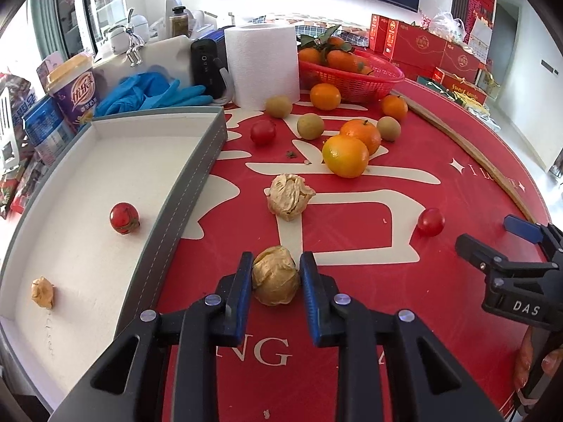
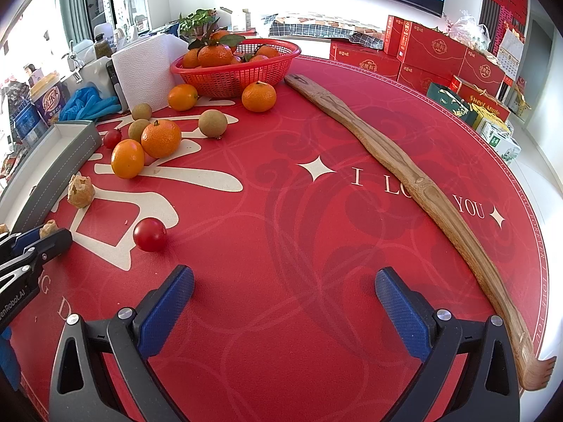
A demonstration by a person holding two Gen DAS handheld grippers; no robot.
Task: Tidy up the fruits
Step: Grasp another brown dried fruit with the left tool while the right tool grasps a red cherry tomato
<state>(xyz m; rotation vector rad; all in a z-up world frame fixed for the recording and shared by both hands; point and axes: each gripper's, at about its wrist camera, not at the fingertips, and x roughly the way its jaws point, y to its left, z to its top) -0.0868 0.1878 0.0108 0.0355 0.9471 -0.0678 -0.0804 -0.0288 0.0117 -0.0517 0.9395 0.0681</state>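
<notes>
Item one: your left gripper (image 1: 275,274) is clamping a husked fruit (image 1: 275,276), its jaws drawn in narrow with both blue pads pressing the fruit's sides. The fruit is showing as a papery tan-gold ball, wrinkled and folded, sitting on the red surface (image 1: 387,281) at 6 o'clock in the left wrist view, just beside the tray's near wall.

Item two: your right gripper (image 2: 284,293) is hanging over bare red cloth with its jaws standing wide and nothing between them.

Item three: the grey tray (image 1: 190,176) with its white floor is lying at 9 o'clock. It is holding one cherry tomato (image 1: 124,218) and one small tan husked fruit (image 1: 43,292), well apart from each other.

Item four: loose fruit is lying on the surface. A second, paler husked fruit (image 1: 289,197), partly split open, is sitting at the centre. A red cherry tomato (image 1: 430,222) is resting at 3 o'clock, another (image 1: 263,132) at 12 o'clock. Around 1 o'clock, a cluster of oranges (image 1: 346,156) and brownish-green round fruits (image 1: 310,126) is gathering near a red basket (image 1: 352,81) of leafy mandarins.

Item five: a long wooden stick (image 2: 404,176) is lying across the surface toward 3 o'clock in the right wrist view.
</notes>
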